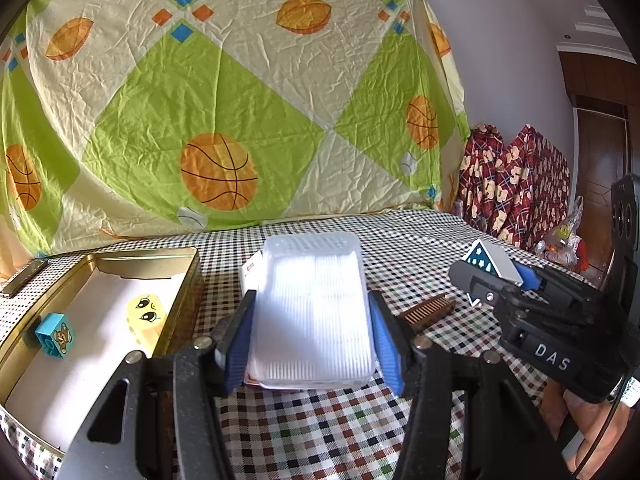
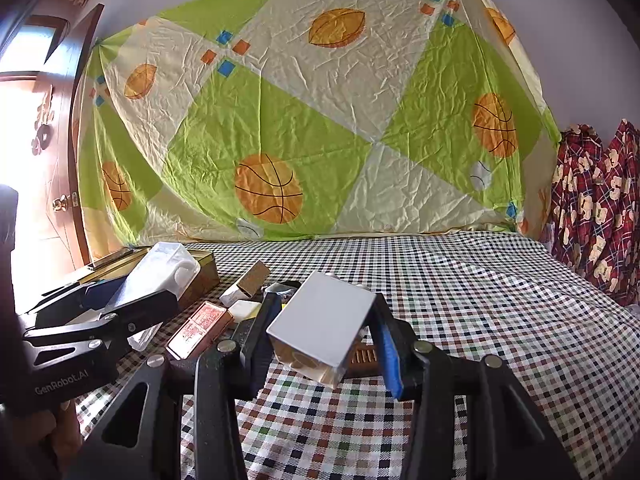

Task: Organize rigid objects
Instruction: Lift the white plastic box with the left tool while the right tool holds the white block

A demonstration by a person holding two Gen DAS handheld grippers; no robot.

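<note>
Left wrist view: the left gripper (image 1: 312, 344) clamps a clear rectangular plastic box of white cotton swabs (image 1: 314, 312) between its blue-padded fingers (image 1: 384, 344), holding it above the checked tablecloth (image 1: 320, 432). To its left sits an open gold metal tin (image 1: 176, 300) containing a blue toy block with a bear picture (image 1: 55, 339) and a pale yellow toy block with cartoon eyes (image 1: 146, 318); the tin's lid (image 1: 24, 278) lies just beyond it. On the right, the right gripper (image 1: 490, 276) pinches a white block with a dark blue dotted face (image 1: 494, 264) clear of the cloth, with a brown wooden comb (image 1: 428, 312) lying on the table beneath and between the two tools. Right wrist view: the same white block (image 2: 324, 324) fills the closed jaws, tilted, the comb (image 2: 362, 358) partly hidden under it. Near the left gripper (image 2: 160, 300) lie a red-and-gold flat box (image 2: 198, 330), a white-and-brown small box (image 2: 246, 282) and a white eraser-like piece (image 2: 244, 308). A green-and-cream sheet printed with basketballs (image 2: 304, 120) hangs behind.
</note>
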